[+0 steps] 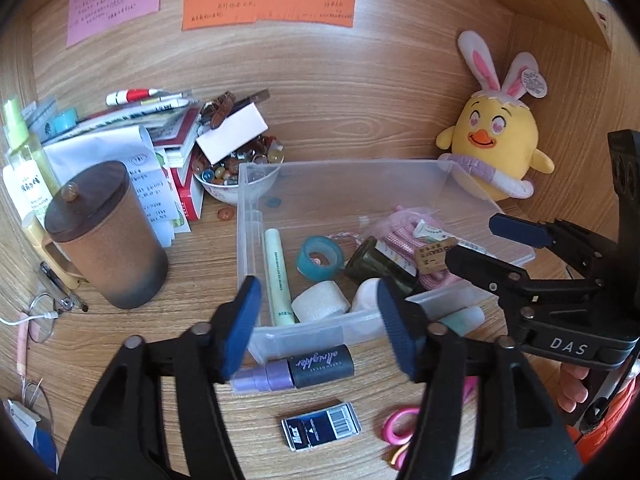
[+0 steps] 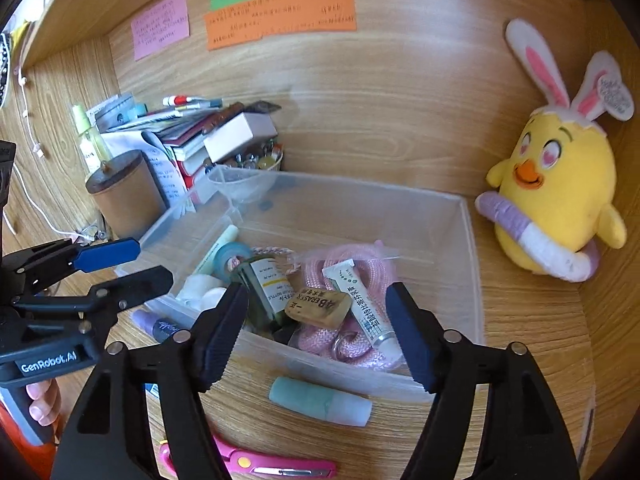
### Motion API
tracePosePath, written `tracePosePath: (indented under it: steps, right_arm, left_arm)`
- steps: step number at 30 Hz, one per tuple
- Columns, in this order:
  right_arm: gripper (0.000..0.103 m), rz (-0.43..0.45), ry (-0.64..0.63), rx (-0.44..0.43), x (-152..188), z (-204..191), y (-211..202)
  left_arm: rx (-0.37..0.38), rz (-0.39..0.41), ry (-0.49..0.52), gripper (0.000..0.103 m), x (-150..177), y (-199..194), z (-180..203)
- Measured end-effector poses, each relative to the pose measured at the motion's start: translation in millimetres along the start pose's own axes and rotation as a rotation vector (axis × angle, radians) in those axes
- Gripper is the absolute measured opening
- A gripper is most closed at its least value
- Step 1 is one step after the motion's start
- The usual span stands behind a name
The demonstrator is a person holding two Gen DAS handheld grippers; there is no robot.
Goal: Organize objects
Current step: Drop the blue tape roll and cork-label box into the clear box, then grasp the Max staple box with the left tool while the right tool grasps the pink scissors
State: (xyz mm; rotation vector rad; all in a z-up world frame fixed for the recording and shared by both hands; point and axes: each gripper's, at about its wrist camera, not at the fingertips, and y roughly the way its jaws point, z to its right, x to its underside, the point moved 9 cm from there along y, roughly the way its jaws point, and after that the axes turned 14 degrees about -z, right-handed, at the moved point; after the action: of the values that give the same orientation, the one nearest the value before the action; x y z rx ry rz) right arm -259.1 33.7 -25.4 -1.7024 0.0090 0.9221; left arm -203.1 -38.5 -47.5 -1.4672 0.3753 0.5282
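A clear plastic box stands on the wooden desk. It holds a pale highlighter, a teal tape roll, a dark green bottle, a pink cord, an eraser and a white tube. In front of the box lie a purple-and-black bottle, a small blue packet, pink scissors and a pale green tube. My left gripper is open over the box's near left corner. My right gripper is open over the near wall, holding nothing.
A brown lidded mug, a bowl of beads and a pile of books and papers crowd the left. A yellow plush chick sits in the right corner. Glasses and a cable lie at the near left.
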Motion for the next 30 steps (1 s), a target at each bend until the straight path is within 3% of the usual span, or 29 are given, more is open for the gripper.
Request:
tracePosePath:
  steps: [3,6,7,13,19,25,30]
  right_arm:
    - [0.079,0.016,-0.006,-0.013,6,-3,-12]
    - [0.084,0.017,-0.036,-0.032,17,-10,-23]
    - [0.084,0.010,-0.055,-0.041,21,-14,-24]
    - [0.084,-0.025,-0.102,-0.058,53,-25,-26]
    - [0.084,-0.130,-0.161,-0.136,93,-30,-7]
    - [0.083,-0.208,-0.239,-0.119,117,-24,12]
    - [0.083,-0.233,-0.328,-0.091,122,-26,19]
  left_arm:
    - [-0.004,0.011,0.014,0.068,5,-9,2]
    - [-0.013,0.011,0.016,0.090,15,-15,0]
    - [-0.017,0.016,0.013,0.092,19,-16,-1]
    - [-0.056,-0.031,0.028,0.092,49,-12,-6]
    - [-0.091,-0.113,0.022,0.092,82,6,-14]
    - [-0.086,-0.205,0.004,0.092,107,23,-21]
    - [-0.063,-0.250,0.018,0.092,108,33,-16]
